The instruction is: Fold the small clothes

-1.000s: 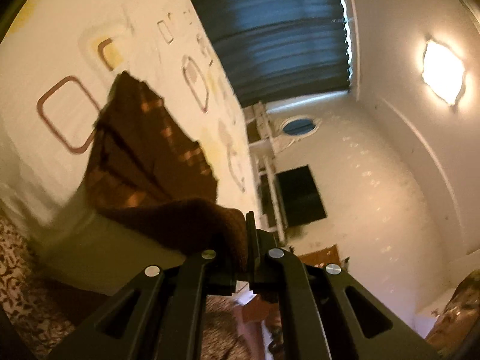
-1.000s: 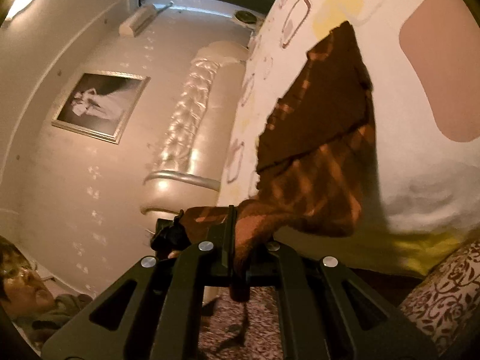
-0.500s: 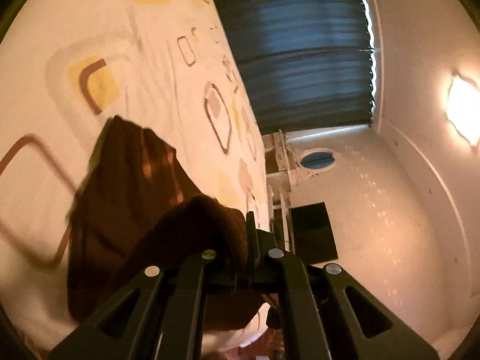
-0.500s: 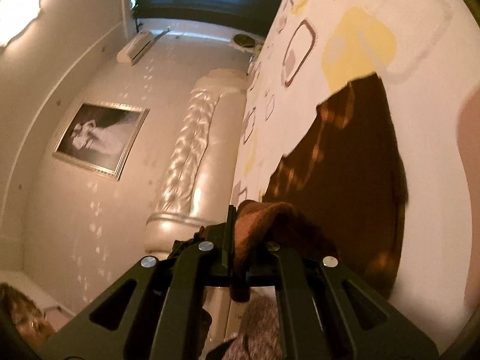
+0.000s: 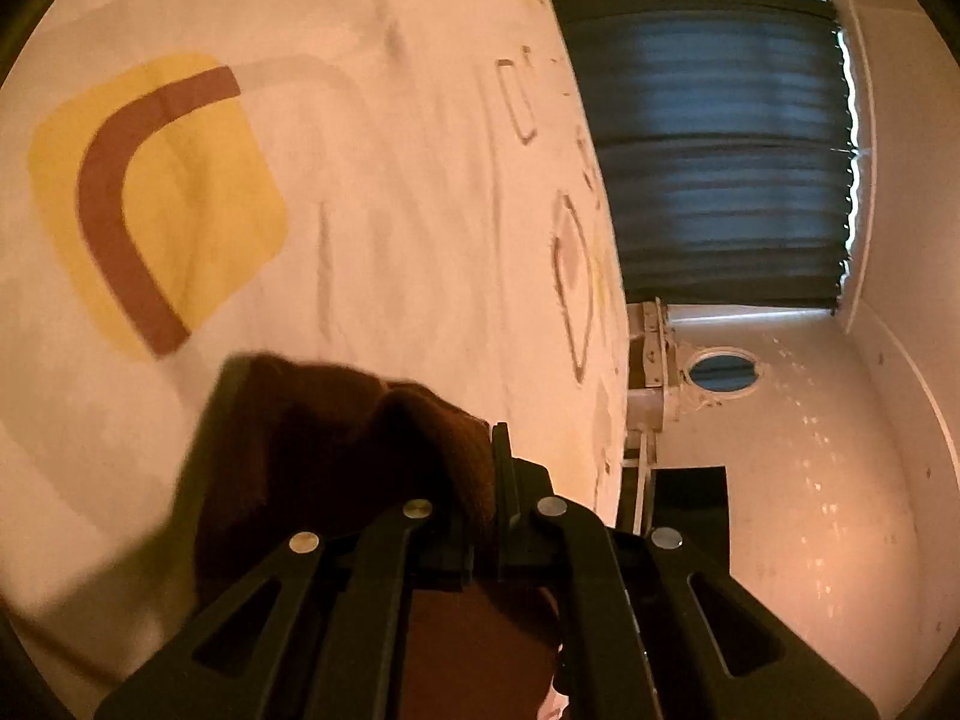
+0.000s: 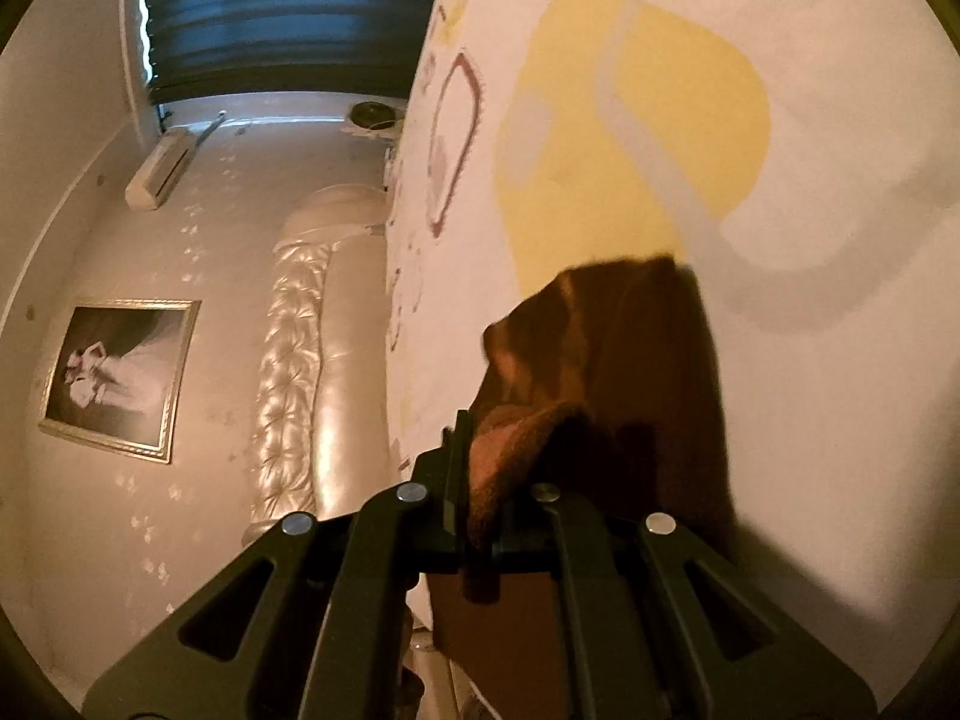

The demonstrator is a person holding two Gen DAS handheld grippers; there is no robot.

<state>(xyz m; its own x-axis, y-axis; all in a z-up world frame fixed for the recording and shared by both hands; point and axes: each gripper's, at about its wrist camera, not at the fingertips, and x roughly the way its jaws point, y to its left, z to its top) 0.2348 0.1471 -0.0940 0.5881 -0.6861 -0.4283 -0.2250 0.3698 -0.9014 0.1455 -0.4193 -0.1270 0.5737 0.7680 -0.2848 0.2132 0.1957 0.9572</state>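
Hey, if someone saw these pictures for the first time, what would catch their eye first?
Probably the brown plaid garment, bunched low in the middle of both wrist views and clamped in the left gripper and right gripper. Behind it spreads the white bedsheet with big yellow and brown shapes. A dark curtain hangs at the top.

Left gripper (image 5: 493, 468) and right gripper (image 6: 465, 456): jaws clamped.
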